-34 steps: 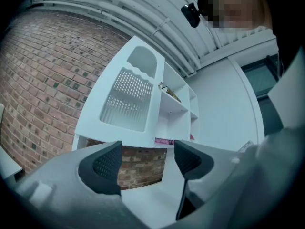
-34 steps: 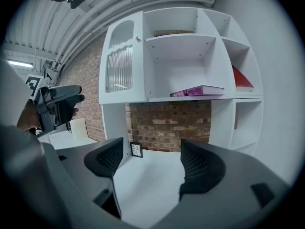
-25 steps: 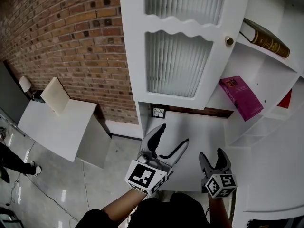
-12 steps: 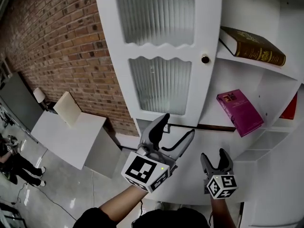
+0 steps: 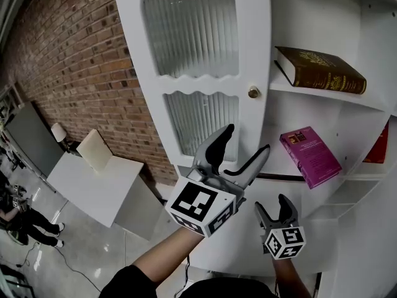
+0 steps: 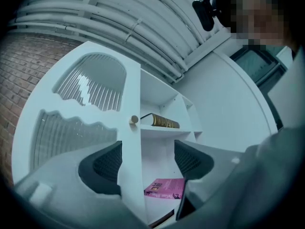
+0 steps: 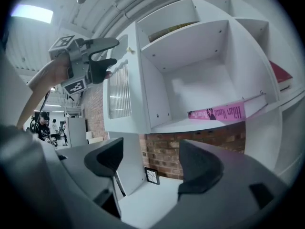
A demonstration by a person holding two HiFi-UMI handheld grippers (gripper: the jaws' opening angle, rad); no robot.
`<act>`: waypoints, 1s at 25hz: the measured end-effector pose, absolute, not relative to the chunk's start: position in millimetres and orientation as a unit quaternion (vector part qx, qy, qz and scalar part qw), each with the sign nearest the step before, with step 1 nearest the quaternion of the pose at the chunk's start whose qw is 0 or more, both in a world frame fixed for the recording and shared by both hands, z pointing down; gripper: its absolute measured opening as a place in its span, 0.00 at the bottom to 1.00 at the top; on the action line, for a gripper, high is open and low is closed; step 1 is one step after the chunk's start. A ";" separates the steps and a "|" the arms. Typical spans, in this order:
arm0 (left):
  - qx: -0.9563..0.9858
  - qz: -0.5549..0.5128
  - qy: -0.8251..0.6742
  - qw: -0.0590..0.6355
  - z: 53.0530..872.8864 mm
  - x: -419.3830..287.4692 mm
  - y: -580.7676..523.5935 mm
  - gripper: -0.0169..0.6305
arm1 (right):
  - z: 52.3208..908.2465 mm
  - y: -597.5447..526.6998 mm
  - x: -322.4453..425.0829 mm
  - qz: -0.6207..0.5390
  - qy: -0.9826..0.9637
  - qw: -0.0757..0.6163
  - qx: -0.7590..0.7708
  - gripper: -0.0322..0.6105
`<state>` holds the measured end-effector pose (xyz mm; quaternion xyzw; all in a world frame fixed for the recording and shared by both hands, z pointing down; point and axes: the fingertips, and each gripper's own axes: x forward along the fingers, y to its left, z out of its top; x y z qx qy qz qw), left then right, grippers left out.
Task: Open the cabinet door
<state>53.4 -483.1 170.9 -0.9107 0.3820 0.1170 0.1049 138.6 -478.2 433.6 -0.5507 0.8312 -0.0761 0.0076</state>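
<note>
Above gaping left claw (image 5: 247,139), cabinet door knob (image 5: 254,92)

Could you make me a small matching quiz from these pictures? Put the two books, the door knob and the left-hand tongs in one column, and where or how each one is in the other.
Things:
1. brown book
2. pink book
3. knob
4. left tongs

Places or states:
A. on the white door, near its edge
B. open, held up just below the knob
C. on the upper shelf
D. on the lower shelf

Pairs: 1-C, 2-D, 3-A, 4-B
</note>
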 end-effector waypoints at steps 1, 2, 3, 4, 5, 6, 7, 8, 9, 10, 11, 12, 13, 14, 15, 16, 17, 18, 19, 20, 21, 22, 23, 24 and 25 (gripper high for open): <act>-0.911 0.117 0.382 0.107 166.7 55.8 -484.6 0.54 | 431.1 -479.2 136.7 -0.073 0.834 0.008 -0.547 0.61; -0.911 0.117 0.381 0.108 163.0 57.9 -486.3 0.54 | 428.8 -480.0 135.0 -0.071 0.836 0.008 -0.543 0.61; -0.911 0.117 0.380 0.108 159.9 59.6 -488.3 0.54 | 426.8 -480.9 133.8 -0.068 0.838 0.008 -0.541 0.61; -0.911 0.118 0.380 0.107 156.9 60.8 -490.7 0.54 | 425.1 -481.8 133.1 -0.066 0.840 0.009 -0.538 0.61; -0.911 0.118 0.381 0.107 153.6 61.4 -493.4 0.54 | 423.6 -482.9 132.7 -0.065 0.841 0.009 -0.537 0.61; -0.910 0.118 0.383 0.109 150.0 61.7 -496.0 0.54 | 422.4 -483.9 132.6 -0.065 0.842 0.010 -0.535 0.61; -0.909 0.119 0.384 0.111 145.9 61.8 -498.3 0.54 | 421.4 -484.6 132.6 -0.064 0.843 0.011 -0.534 0.61; -0.908 0.120 0.386 0.113 141.5 61.8 -500.0 0.54 | 420.5 -485.0 132.9 -0.064 0.844 0.012 -0.533 0.61; -0.907 0.121 0.386 0.114 137.0 61.9 -501.3 0.54 | 419.8 -485.5 133.5 -0.064 0.844 0.014 -0.532 0.61; -0.907 0.124 0.385 0.113 132.3 62.1 -502.0 0.54 | 419.2 -486.0 134.3 -0.064 0.844 0.016 -0.533 0.61; -0.907 0.128 0.384 0.112 127.8 62.1 -502.3 0.54 | 418.8 -486.4 135.2 -0.064 0.843 0.018 -0.533 0.61; -0.907 0.131 0.384 0.112 123.6 62.0 -502.6 0.54 | 418.6 -486.8 135.9 -0.065 0.843 0.021 -0.534 0.61; -0.907 0.132 0.384 0.114 120.0 62.1 -503.3 0.54 | 418.3 -487.3 136.3 -0.065 0.843 0.023 -0.534 0.61; -0.907 0.131 0.384 0.116 117.0 62.9 -504.5 0.54 | 417.9 -488.1 136.5 -0.065 0.842 0.025 -0.534 0.61; -0.907 0.129 0.383 0.118 114.5 64.4 -506.2 0.54 | 417.6 -489.2 136.7 -0.065 0.842 0.027 -0.534 0.61; -0.907 0.126 0.383 0.121 112.1 66.2 -508.1 0.54 | 417.5 -490.4 137.1 -0.065 0.842 0.029 -0.535 0.61; -0.906 0.122 0.384 0.127 110.2 68.2 -509.9 0.54 | 417.7 -491.6 137.9 -0.066 0.842 0.031 -0.535 0.61; -0.904 0.114 0.388 0.138 108.9 70.6 -511.6 0.54 | 418.3 -492.6 138.9 -0.066 0.841 0.032 -0.536 0.61; -0.901 0.103 0.392 0.152 108.3 73.3 -513.0 0.54 | 419.0 -493.4 139.8 -0.067 0.840 0.033 -0.537 0.61; -0.898 0.091 0.397 0.167 108.1 75.8 -514.2 0.54 | 419.8 -493.7 140.3 -0.068 0.840 0.034 -0.537 0.61; -0.895 0.082 0.401 0.178 107.9 77.8 -515.2 0.54 | 420.7 -493.6 140.3 -0.069 0.840 0.034 -0.538 0.61; -0.894 0.079 0.403 0.182 107.8 79.2 -516.4 0.54 | 421.6 -493.2 139.7 -0.070 0.840 0.034 -0.537 0.61; -0.893 0.078 0.404 0.181 107.6 80.0 -518.0 0.54 | 422.4 -492.8 139.0 -0.070 0.840 0.033 -0.537 0.61; -0.894 0.078 0.405 0.178 107.4 80.5 -519.9 0.54 | 423.1 -492.6 138.2 -0.071 0.840 0.033 -0.537 0.61; -0.893 0.077 0.407 0.175 107.4 80.7 -522.0 0.53 | 423.7 -492.5 137.7 -0.072 0.840 0.033 -0.536 0.61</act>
